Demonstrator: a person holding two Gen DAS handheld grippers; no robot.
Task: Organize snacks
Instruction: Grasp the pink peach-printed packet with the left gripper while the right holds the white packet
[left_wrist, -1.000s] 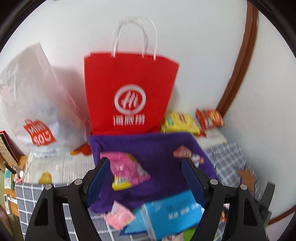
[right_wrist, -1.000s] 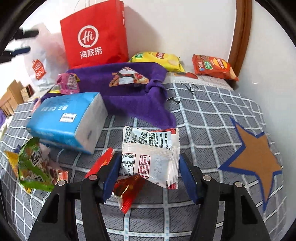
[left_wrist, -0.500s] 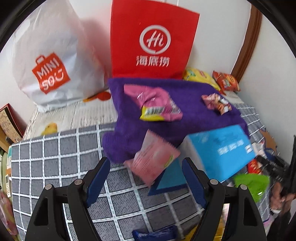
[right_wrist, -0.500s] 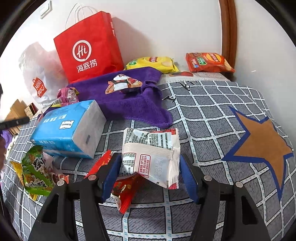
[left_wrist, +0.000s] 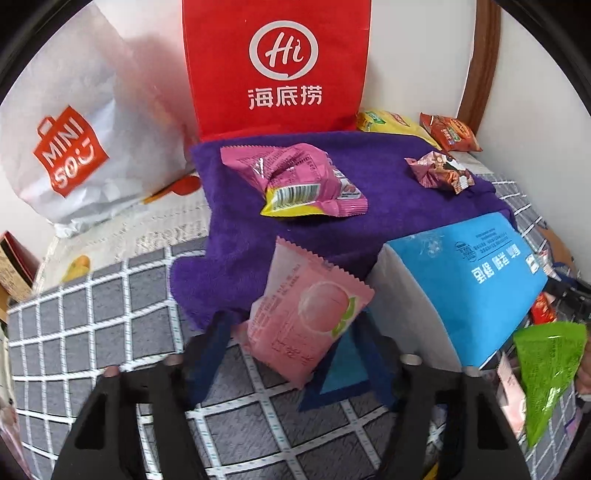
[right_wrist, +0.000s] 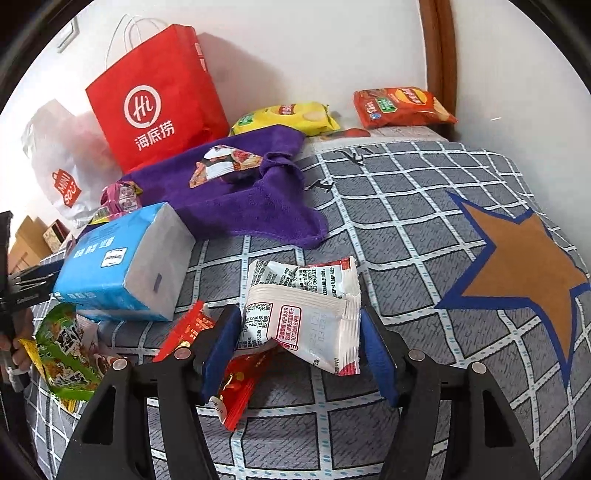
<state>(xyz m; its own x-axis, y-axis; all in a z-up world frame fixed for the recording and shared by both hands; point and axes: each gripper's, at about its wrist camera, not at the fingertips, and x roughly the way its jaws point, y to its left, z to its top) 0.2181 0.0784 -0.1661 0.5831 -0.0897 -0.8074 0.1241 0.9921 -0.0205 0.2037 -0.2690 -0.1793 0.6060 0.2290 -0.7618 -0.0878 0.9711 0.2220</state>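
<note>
Where the grid-patterned bedspread (right_wrist: 388, 206) meets the white wall, the stock lies as follows: a red paper bag (left_wrist: 275, 66) stands upright against the wall, a white Miniso bag (left_wrist: 70, 147) slumped beside it, and a purple towel (left_wrist: 376, 206) spreads in front of both. On the towel — a pink wrinkled packet (left_wrist: 303, 181) with a yellow barcode edge, and a small crumpled packet (left_wrist: 439, 171) near the far corner. Behind the towel, by the wall, a yellow chip bag (right_wrist: 286, 118) and an orange-red chip bag (right_wrist: 400, 107). A blue tissue pack (left_wrist: 461, 291) lies on the bedspread against the towel's near edge. The left gripper (left_wrist: 299, 350) has its jaws spread wide, either side of a pink peach packet (left_wrist: 308, 314) that leans on the towel's hem; no contact with the fingers can be made out. The right gripper (right_wrist: 299, 347) is likewise parted, its blue pads flanking a white sachet (right_wrist: 306, 314) without clamping it — a red wrapper (right_wrist: 236, 373) lies under the left finger. A green snack bag (right_wrist: 64, 350) lies beside the tissue pack.
</note>
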